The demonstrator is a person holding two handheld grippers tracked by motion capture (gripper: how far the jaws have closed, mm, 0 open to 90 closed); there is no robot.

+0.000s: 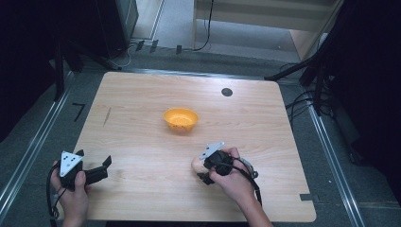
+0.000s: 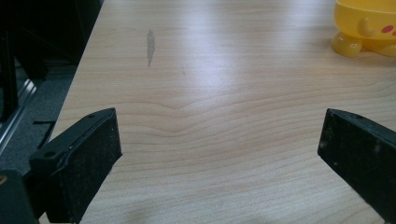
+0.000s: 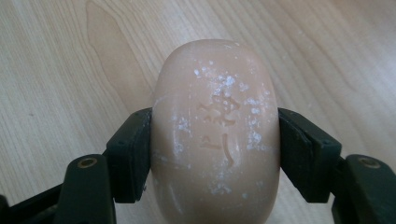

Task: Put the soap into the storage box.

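- right gripper (image 3: 215,154) clenched on peach soap bar (image 3: 215,135), one jaw pressing each long side; stamped mark and white flecks on top
- soap bar (image 1: 196,164) low over table (image 1: 142,142), toward near edge, right of centre
- left gripper (image 2: 219,154) released, jaws wide, nothing between, at near-left corner
- yellow bowl (image 1: 180,118) mid-table, well apart from both
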